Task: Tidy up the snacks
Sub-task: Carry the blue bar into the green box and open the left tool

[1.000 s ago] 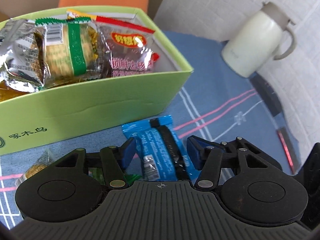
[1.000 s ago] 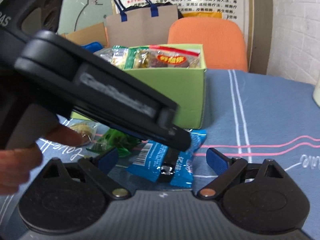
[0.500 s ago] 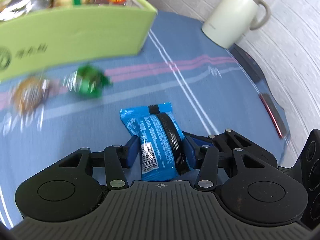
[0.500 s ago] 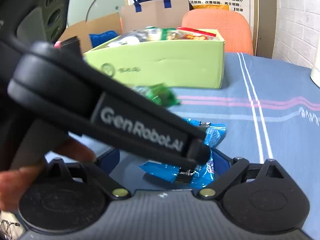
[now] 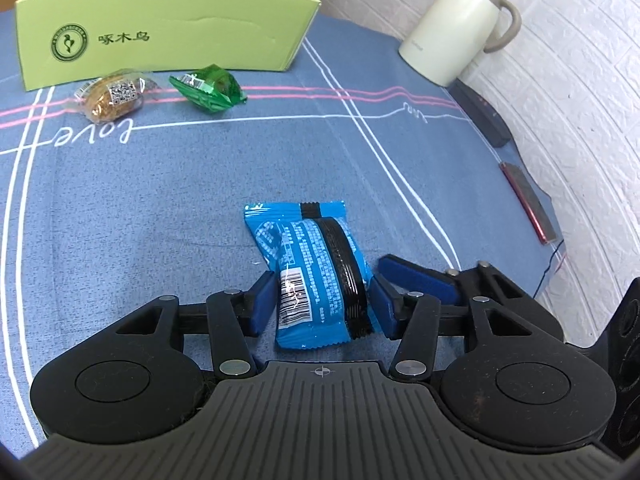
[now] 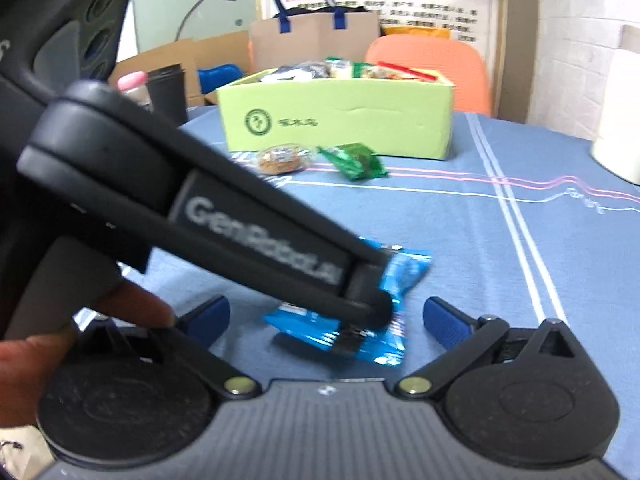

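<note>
My left gripper [image 5: 320,300] is shut on a blue snack packet [image 5: 312,268] and holds it just above the blue tablecloth. The same packet [image 6: 404,276] shows in the right wrist view, under the left gripper's black body. My right gripper [image 6: 326,318] is open and empty, right behind the packet. A light green box [image 5: 160,36] full of wrapped snacks stands at the far side; it also shows in the right wrist view [image 6: 340,120]. In front of it lie a green packet [image 5: 208,88] and a clear-wrapped brown snack [image 5: 112,96].
A cream thermos jug [image 5: 456,28] stands at the far right near the white brick wall. A red phone [image 5: 528,208] and a dark flat object [image 5: 480,112] lie along the table's right edge. An orange chair [image 6: 432,64] and a paper bag [image 6: 312,40] are beyond the table.
My left gripper closed on the blue packet beside the green box and carried it back toward the near side of the table. The right gripper drew back too, staying open.
</note>
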### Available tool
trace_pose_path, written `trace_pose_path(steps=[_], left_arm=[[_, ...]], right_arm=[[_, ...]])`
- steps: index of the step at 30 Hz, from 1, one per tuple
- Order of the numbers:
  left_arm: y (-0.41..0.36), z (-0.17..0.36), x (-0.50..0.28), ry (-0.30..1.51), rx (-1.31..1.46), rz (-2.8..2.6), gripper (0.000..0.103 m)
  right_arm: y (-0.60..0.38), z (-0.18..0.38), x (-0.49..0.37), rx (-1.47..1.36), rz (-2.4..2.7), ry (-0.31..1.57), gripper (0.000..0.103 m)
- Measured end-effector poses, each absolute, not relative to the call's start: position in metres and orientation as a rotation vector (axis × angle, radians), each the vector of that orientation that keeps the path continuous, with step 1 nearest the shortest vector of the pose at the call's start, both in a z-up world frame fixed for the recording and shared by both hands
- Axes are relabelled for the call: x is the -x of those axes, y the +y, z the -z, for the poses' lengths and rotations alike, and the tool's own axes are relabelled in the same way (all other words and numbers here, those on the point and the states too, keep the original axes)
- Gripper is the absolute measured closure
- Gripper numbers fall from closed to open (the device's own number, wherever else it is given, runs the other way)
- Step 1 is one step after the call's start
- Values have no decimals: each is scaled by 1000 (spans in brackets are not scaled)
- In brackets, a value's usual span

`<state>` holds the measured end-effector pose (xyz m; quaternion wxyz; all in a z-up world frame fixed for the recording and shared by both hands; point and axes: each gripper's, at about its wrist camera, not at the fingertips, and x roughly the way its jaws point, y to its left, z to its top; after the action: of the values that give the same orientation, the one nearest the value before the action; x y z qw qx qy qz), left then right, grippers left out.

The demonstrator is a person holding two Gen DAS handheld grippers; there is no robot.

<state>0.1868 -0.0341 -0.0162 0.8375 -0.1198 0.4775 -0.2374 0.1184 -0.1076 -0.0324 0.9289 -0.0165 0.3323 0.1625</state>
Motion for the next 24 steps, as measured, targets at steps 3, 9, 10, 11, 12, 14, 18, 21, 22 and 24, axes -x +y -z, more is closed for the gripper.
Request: trace_pose_path(steps=[3, 9, 10, 11, 12, 14, 18, 21, 22, 24], left_arm=[[-35, 18, -190, 1005, 262, 517, 71], [-28, 18, -196, 972, 285, 505, 80], [-26, 14, -201, 965, 297, 501, 80], [-25, 8, -207, 949, 303, 501, 80], [-23, -1, -214, 924, 312, 503, 80], [-22, -22, -236, 869, 309, 505, 80], [-18, -67, -298, 759, 291, 489, 80], [-15, -88, -353, 722, 278, 446, 79], [-14, -92, -371, 713, 272, 432, 79], [-11, -89, -409, 736, 263, 399, 80]], right_arm=[[-106, 39, -122, 29, -350, 694, 2], [-98, 31, -138, 62, -368, 661, 28], [-95, 26, -143, 77, -371, 653, 28], [-93, 20, -150, 101, -365, 631, 28], [-93, 13, -159, 116, -360, 604, 28], [-94, -6, -187, 134, -359, 550, 28], [-92, -39, -257, 182, -363, 448, 27], [-93, -54, -318, 187, -383, 419, 26], [-92, -54, -338, 188, -391, 421, 25], [-85, -48, -379, 182, -417, 458, 25]])
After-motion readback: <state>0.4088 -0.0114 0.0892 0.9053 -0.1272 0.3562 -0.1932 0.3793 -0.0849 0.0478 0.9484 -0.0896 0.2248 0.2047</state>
